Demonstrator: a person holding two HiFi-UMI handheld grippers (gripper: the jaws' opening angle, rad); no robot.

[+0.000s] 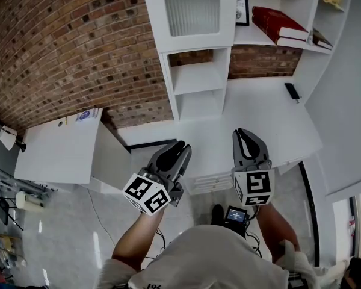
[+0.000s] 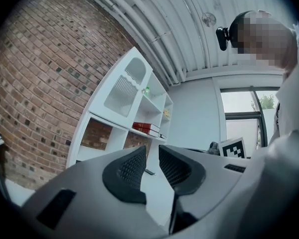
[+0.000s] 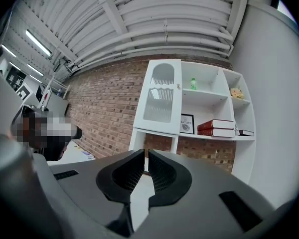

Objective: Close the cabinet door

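The white cabinet door (image 1: 195, 8) with a frosted pane sits at the upper left of the white shelf unit (image 1: 198, 80). It looks flush with its frame in the left gripper view (image 2: 124, 86) and the right gripper view (image 3: 162, 96). Both grippers hang low in front of the desk, well short of the door. My left gripper (image 1: 182, 146) (image 2: 152, 151) has a small gap between its jaws and nothing in it. My right gripper (image 1: 243, 131) (image 3: 146, 156) shows only a narrow slit between its pads and holds nothing.
A white desk top (image 1: 259, 119) runs under the shelves, with a small black object (image 1: 292, 91) at its right. Red books (image 1: 280, 24) and a framed picture (image 1: 242, 8) sit on the shelves. A low white side cabinet (image 1: 66, 146) stands left, against the brick wall (image 1: 66, 47).
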